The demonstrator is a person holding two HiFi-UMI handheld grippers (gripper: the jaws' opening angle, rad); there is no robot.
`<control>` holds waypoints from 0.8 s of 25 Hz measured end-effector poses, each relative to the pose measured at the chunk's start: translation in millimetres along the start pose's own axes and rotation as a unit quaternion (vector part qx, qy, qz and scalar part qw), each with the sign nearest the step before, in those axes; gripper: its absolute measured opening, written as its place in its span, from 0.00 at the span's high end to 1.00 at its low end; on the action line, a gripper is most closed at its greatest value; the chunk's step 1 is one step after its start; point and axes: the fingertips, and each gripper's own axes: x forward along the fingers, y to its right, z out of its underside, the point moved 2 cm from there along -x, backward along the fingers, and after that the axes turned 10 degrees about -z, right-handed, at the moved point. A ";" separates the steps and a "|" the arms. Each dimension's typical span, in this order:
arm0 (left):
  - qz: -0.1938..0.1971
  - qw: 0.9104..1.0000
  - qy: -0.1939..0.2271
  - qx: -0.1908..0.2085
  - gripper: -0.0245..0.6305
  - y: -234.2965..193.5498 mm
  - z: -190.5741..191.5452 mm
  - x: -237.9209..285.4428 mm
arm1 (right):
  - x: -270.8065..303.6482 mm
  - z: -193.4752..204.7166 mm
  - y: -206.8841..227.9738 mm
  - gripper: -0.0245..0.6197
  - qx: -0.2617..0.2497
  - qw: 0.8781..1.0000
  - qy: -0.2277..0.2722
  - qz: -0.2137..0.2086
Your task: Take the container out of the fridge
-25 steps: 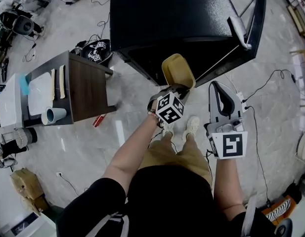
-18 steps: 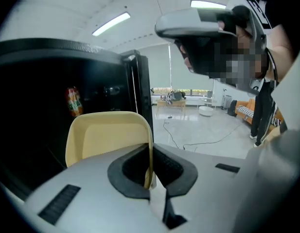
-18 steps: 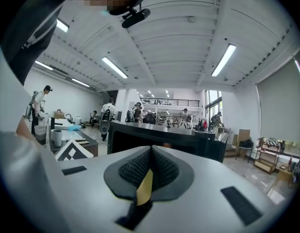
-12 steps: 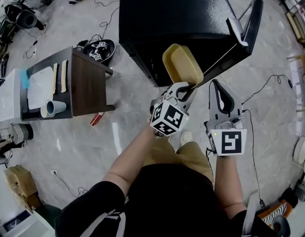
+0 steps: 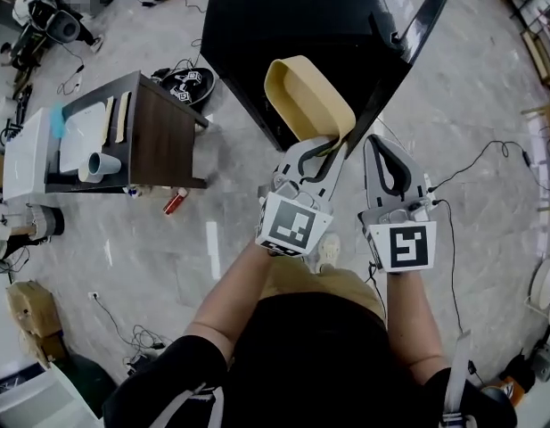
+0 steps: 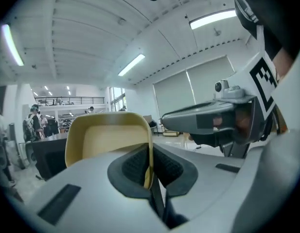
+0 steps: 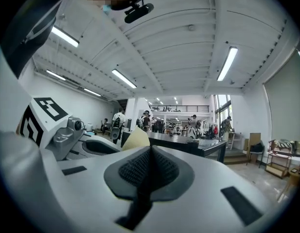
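The left gripper [image 5: 326, 147] is clamped on the container [image 5: 306, 96], a tan, empty tub. Its two dark pads pinch one side wall near a corner, one pad inside the tub and one outside (the left gripper view shows the thin wall squeezed right between them). The tub hangs off the jaws in the air, tilted so its open side faces the person. From the head view it sits in front of the black fridge [image 5: 301, 16], just beside the open fridge door [image 5: 408, 47].

The right gripper [image 5: 381, 145] is held close alongside the left one, near the tub but apart from it. Its jaws are pressed together with nothing between them, as the right gripper view shows.

Off to the person's left stands a dark wooden table [image 5: 159, 141] with a pale cup [image 5: 101, 163] lying on its side on it. A small red thing [image 5: 174, 203] lies on the marble floor [image 5: 221, 239] beside the table, and cables trail across the floor.
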 end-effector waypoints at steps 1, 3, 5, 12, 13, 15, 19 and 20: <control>-0.009 1.000 0.005 0.005 0.93 3.8 -9.3 -4.9 | -8.2 -3.8 0.9 0.90 -0.004 1.000 0.005 0.000; -0.026 0.999 0.015 0.013 0.93 11.5 -25.6 -14.9 | -24.4 -12.6 1.0 0.90 -0.011 1.000 0.015 -0.003; -0.044 0.998 0.028 0.018 0.93 17.9 -41.3 -23.0 | -38.4 -21.6 2.1 0.90 -0.017 1.000 0.024 -0.009; -0.096 0.993 0.064 0.031 0.93 28.0 -83.8 -47.1 | -65.8 -46.3 -0.4 0.90 -0.021 0.998 0.049 -0.030; -0.101 0.992 0.067 0.032 0.93 28.3 -87.9 -49.9 | -67.5 -48.7 -1.9 0.90 -0.021 0.998 0.051 -0.034; -0.110 0.991 0.073 0.034 0.93 28.2 -96.4 -55.7 | -71.0 -52.5 -3.5 0.90 -0.019 0.998 0.054 -0.038; -0.125 0.988 0.089 0.029 0.93 23.9 -112.7 -66.9 | -73.0 -60.5 -5.3 0.90 -0.019 0.997 0.055 -0.044; -0.128 0.987 0.092 0.029 0.93 22.8 -115.0 -69.7 | -73.4 -63.4 -7.3 0.90 -0.020 0.997 0.057 -0.047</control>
